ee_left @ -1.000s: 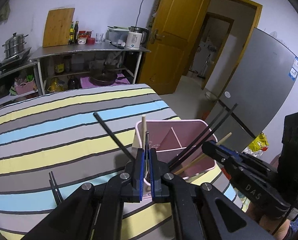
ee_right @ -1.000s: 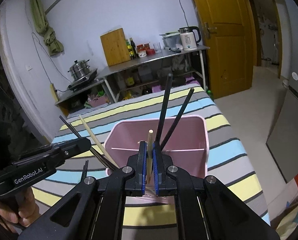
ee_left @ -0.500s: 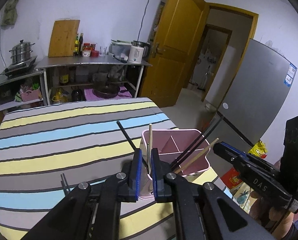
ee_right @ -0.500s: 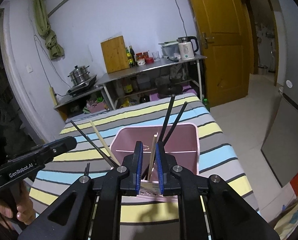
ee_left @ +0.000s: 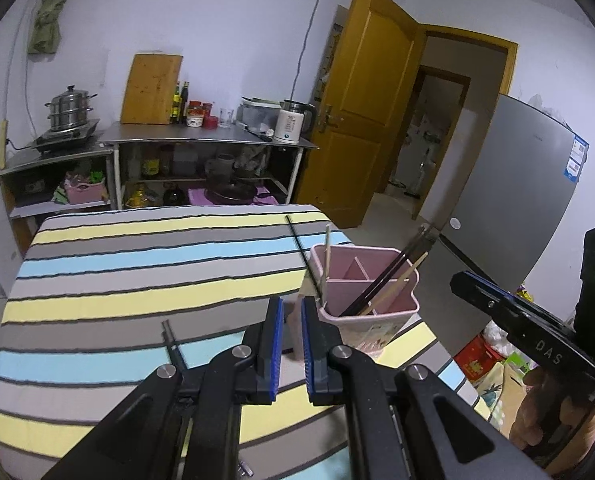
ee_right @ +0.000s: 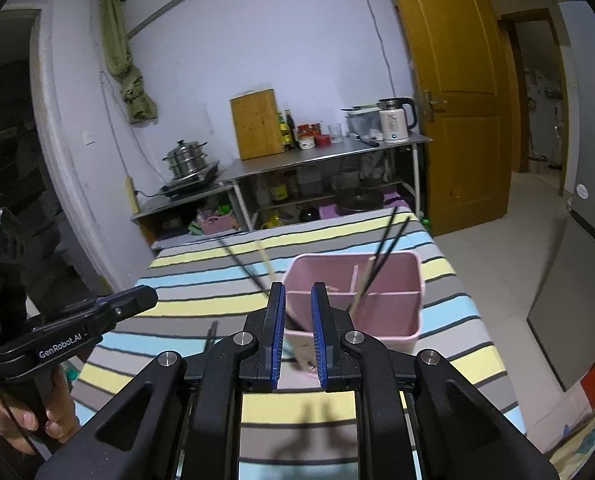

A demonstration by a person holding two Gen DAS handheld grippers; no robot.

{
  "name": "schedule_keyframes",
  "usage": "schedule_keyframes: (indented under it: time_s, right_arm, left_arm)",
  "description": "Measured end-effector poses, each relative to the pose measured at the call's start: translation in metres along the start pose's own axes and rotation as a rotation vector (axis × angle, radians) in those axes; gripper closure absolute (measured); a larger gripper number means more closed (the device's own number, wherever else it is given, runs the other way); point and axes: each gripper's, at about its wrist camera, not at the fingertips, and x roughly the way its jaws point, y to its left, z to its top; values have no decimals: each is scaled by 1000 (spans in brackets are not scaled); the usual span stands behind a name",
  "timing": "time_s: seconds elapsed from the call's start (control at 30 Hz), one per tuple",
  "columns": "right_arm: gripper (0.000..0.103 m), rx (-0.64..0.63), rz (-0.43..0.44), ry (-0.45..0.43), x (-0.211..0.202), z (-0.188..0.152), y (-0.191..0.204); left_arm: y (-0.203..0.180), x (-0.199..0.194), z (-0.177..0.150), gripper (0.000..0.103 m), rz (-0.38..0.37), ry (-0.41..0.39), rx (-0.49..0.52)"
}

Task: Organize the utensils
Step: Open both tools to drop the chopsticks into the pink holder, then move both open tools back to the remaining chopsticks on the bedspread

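Your left gripper (ee_left: 291,308) hangs above the table with the striped cloth (ee_left: 137,264). Its blue pads stand apart by only a narrow slit, and there is nothing in it. Your right gripper (ee_right: 298,292) has just been opening its jaws; the gap is a little wider and also holds nothing.

The pink plastic holder with inner dividers (ee_left: 377,328) stands near the right edge of the table, just beyond both pairs of fingertips. In the left wrist view the right finger hides its near left corner. In the right wrist view both fingers cover part of its front wall.

Inside it a pair of black chopsticks (ee_left: 393,268) leans to the right with a pale wooden chopstick (ee_left: 397,284) beside them. One black chopstick (ee_left: 301,248) and another pale one (ee_left: 326,256) lean at the left side. Their lower ends are hidden in the holder, so you cannot tell surely which compartment each stands in. In the right wrist view the left-leaning sticks are blurred.

One more black utensil (ee_left: 171,340) lies on the cloth, left of the holder. The left gripper's arm cuts off its near end, so you cannot tell what it is.
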Motion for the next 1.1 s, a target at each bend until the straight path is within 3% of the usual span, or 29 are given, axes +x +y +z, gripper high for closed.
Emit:
schedule_keyframes:
  time_s: [0.4,0.63,1.1]
  right_arm:
    - [90,-65,88,60,13,-28,43]
    - [90,-83,123,116,32,-45,58]
    - [90,-86,147,238,83,-76,62]
  left_arm:
    - [50,-17,-44,95,68,34,-77]
    - [76,7,-68,85,101,98,-130]
    - [110,70,-107,84,147,212,-203]
